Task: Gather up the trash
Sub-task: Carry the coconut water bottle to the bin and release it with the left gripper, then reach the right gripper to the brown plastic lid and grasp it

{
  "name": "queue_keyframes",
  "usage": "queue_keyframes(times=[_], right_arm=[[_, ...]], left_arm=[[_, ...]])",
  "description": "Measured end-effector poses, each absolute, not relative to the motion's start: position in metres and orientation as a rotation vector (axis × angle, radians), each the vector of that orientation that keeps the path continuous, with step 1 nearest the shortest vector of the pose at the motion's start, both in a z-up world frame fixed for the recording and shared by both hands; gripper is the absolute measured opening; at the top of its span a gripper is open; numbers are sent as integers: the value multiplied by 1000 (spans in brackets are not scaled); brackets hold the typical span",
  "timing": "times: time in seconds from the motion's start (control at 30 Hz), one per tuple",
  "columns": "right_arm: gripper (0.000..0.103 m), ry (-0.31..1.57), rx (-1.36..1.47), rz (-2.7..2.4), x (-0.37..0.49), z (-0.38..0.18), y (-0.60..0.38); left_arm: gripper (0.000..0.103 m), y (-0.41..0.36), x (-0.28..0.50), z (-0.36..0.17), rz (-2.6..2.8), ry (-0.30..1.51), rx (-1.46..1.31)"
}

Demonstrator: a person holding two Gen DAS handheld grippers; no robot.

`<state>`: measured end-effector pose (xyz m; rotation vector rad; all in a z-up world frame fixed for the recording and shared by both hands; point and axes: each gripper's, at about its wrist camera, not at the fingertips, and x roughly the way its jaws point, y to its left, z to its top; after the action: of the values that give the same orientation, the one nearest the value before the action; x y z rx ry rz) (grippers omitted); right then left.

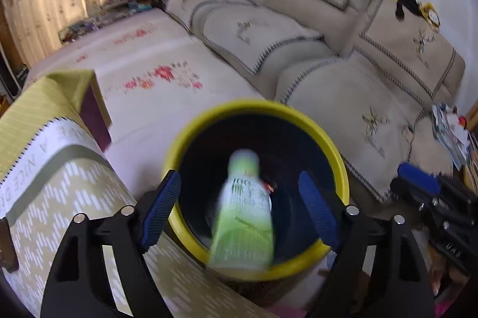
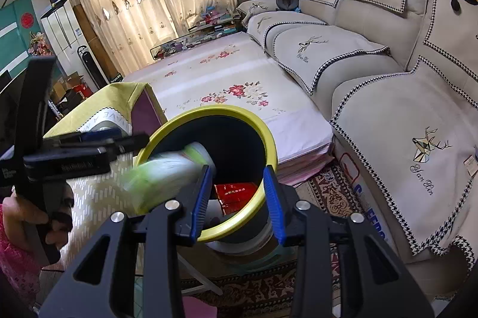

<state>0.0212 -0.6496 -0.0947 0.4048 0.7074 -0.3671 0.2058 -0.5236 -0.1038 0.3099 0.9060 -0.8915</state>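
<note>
Left gripper [image 1: 239,207] up close: fingers [image 1: 161,209] spread wide, pads not touching anything. Green-and-white plastic bottle [image 1: 243,213] sits in the gap between them, motion-blurred, cap end pointing away, directly over the mouth of the yellow-rimmed bin [image 1: 337,156]; looks released and dropping in, judging by the blur and the clear space on both sides. The right-wrist view shows the same bottle [image 2: 167,177] smeared, tilted over the bin's near-left rim [image 2: 179,123], with the left gripper [image 2: 101,144] just beside it. Right gripper [image 2: 236,198] hangs low over the bin's near edge, fingers [image 2: 273,203] partly apart with nothing between them. A red packet [image 2: 236,194] is already lying in the bottom of the bin. Handling guess: bottle is probably empty or near it, so light; thin plastic wall, slick printed sleeve, will dent under a hard squeeze and can squirt out of the pads. If it bounces off the rim, retake across the mid-body where the sides run parallel, not the tapered shoulder or cap; moderate squeeze. Not fragile. The bin stands on the rug between the cloth-covered counter [image 1: 74,198] and the sofa [image 1: 388,96]; light too, could tip if knocked at the rim.
</note>
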Motion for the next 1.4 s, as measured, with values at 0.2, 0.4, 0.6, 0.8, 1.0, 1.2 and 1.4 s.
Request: queue_keyframes(times=[0.2,0.4,0.6,0.8,1.0,1.2,1.4], right_arm=[[39,719,410,-341,27,-100,-640],[42,745,395,-297,39,-104,-619],[42,757,355,-241,54,-100,-586],[42,774,299,-149,81,-94,-535],[42,782,239,-30,119,-82,-473],[42,802,163,97,169,-73,-396],[42,838,153,183,227,-79,-334]], left_arm=[[91,-468,189,-69,-856,824,263],[98,-366,149,-31,-803,732,183],[98,-261,122,-8,-670,673,117],[98,-159,102,-2,-480,641,69],[98,-81,90,-7,-325,642,24],[98,-29,87,-17,-242,654,-31],[98,-21,88,-21,-230,663,-44]])
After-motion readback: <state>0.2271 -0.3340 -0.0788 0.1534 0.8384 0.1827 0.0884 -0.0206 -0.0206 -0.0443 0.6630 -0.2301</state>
